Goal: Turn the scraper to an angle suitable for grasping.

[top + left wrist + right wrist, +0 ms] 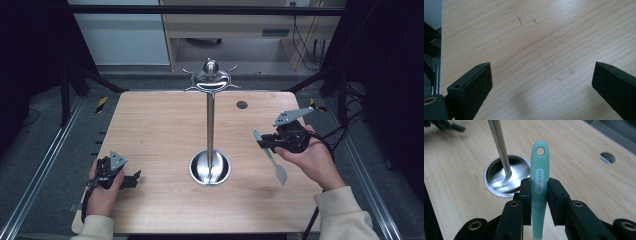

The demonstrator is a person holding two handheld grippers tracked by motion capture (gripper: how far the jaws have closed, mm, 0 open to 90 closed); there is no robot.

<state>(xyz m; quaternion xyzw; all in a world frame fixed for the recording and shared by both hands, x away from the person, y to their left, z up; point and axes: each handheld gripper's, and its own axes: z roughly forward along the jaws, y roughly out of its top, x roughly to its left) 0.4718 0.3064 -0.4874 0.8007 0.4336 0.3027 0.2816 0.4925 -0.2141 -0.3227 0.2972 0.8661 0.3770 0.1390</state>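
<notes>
Item: teal spatula (539,182), slim handle with a hanging hole at its tip, pale blade at the other end. Location: clamped by the handle between the jaws of the right gripper (266,142), lifted clear of the wooden table (150,130) at the right side, blade hanging down toward the near edge, hole end pointing left and far toward the stand. Item: steel utensil stand (210,120), round dished base at the table's centre, upright pole, ring of curved hooks (210,80) at the top, all bare. Item: left gripper (127,181), resting at the near left of the table, jaws spread wide with nothing between them and bare wood beneath. Status: pick-up appears done, the spatula being secured and off the surface. Outstanding, by judgement: carry the handle up to the hook ring, thread the hole over one hook, release. The hole end looks free of the jaws, which should suit threading.
</notes>
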